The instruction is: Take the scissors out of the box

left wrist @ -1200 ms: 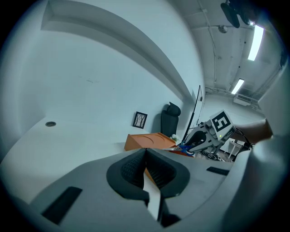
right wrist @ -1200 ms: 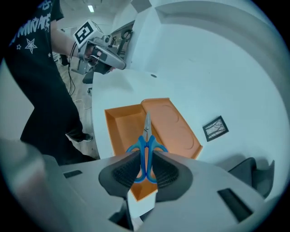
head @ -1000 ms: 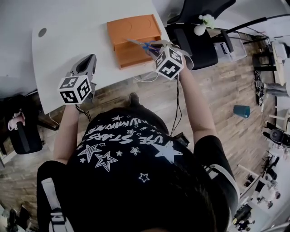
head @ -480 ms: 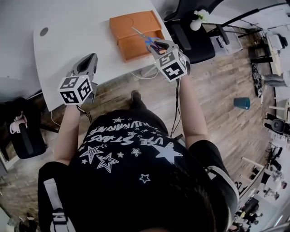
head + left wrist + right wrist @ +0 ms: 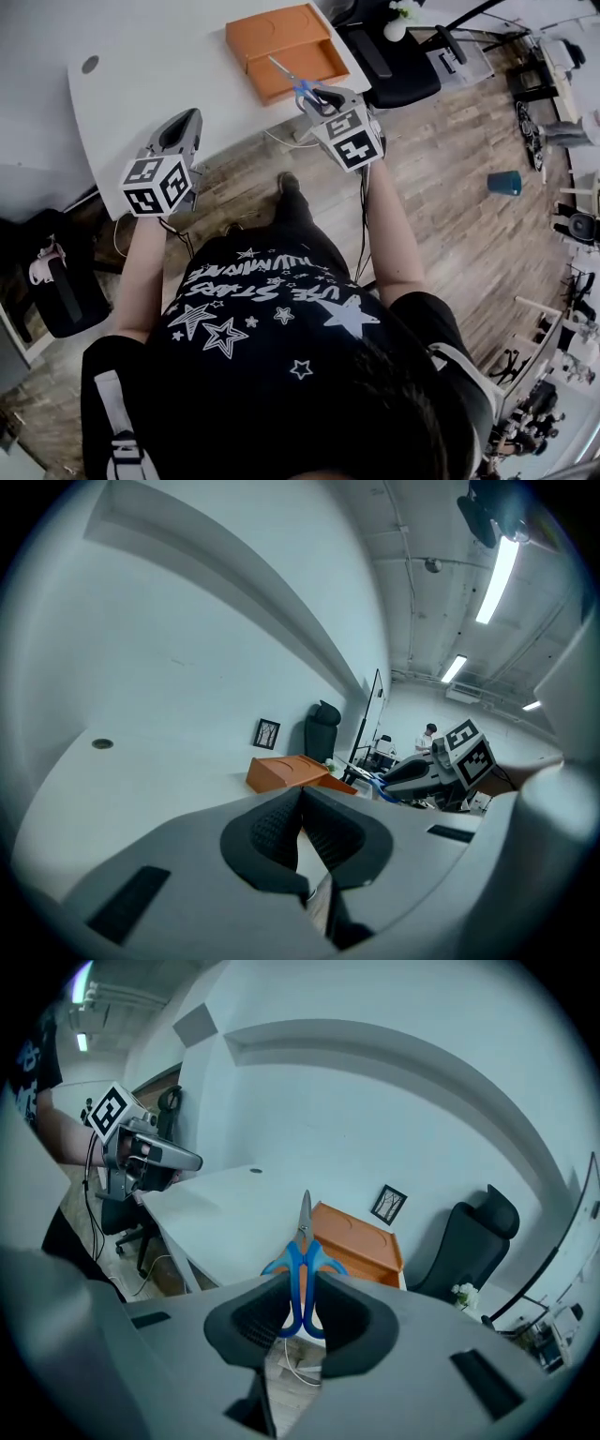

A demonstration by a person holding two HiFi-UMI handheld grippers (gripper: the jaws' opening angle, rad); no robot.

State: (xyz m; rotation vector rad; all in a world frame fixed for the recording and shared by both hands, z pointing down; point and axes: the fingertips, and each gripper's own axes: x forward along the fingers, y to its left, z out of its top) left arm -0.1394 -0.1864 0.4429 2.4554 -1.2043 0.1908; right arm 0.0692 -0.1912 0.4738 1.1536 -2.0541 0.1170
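Scissors (image 5: 302, 1265): blue plastic loops, slim metal blades, between ribbed fingers (image 5: 253, 1322)

Office, white desk (image 5: 141, 66), black swivel chair (image 5: 405, 75)

The floor (image 5: 450, 159) of the room is of brown wood planks. A white table (image 5: 169, 56) with rounded corners stands against a pale grey wall (image 5: 187, 621). Near its left edge there is a small round cable hole (image 5: 89, 64). At the far edge of the table a small framed picture (image 5: 387, 1204) is against the wall. A black office chair (image 5: 394, 66) stands just beside the right edge of the table, with white flowers (image 5: 463, 1296) near it. A teal bin (image 5: 504, 182) stands on the floor, well apart. Long tube lamps (image 5: 497, 578) shine on the ceiling.
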